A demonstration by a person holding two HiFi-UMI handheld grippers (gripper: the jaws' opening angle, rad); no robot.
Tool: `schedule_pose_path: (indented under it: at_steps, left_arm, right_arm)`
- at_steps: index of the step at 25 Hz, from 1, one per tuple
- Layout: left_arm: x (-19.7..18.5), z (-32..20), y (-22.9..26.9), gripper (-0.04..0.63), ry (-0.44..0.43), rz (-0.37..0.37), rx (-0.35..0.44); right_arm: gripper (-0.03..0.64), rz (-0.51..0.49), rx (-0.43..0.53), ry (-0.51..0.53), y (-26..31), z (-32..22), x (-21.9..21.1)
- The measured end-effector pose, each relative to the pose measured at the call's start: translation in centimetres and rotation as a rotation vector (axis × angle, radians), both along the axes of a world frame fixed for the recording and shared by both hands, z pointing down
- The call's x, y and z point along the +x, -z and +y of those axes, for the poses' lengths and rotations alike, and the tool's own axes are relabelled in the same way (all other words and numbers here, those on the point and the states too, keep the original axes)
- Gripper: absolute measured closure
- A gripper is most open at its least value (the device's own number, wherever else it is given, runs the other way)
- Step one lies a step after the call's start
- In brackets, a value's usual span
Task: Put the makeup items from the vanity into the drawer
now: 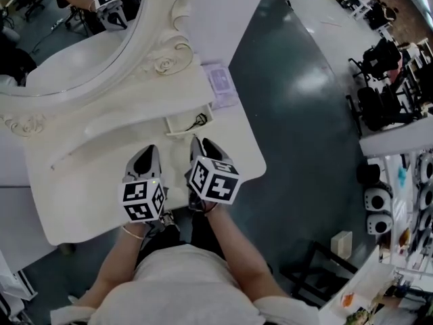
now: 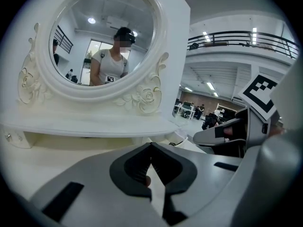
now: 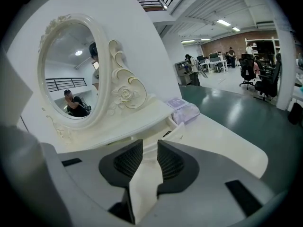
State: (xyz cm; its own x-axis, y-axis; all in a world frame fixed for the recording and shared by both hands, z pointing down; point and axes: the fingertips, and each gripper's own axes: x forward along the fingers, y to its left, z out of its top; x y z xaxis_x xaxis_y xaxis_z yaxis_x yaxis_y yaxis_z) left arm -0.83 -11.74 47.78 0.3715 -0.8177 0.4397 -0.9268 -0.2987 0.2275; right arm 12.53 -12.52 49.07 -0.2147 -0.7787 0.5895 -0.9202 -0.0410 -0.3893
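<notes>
Left claw (image 2: 151, 146) closed, empty. Right claw (image 3: 146, 150) slightly parted, empty. Both are over the counter (image 1: 81, 181). Lilac packet (image 1: 222, 85) lies on the counter beside the mirror (image 1: 67, 39). Drawer (image 1: 177, 124) open.

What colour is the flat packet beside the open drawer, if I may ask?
The packet is pale lilac, clearest in the right gripper view.
</notes>
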Motion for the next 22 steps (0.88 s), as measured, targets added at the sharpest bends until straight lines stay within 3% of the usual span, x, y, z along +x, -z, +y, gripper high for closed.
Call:
schedule_pose_path:
  at_steps: [11, 22]
  left_arm:
    - [0.1, 2.9, 2.2, 0.592, 0.012, 0.004, 0.035]
    - [-0.4, 2.1, 5.1, 0.592, 0.022, -0.005, 0.109]
  right_arm:
    - [0.556, 0.026, 0.049, 0.038, 2.1, 2.7, -0.2]
    - [0.591, 0.080, 0.095, 0.088, 3.2, 3.2, -0.6]
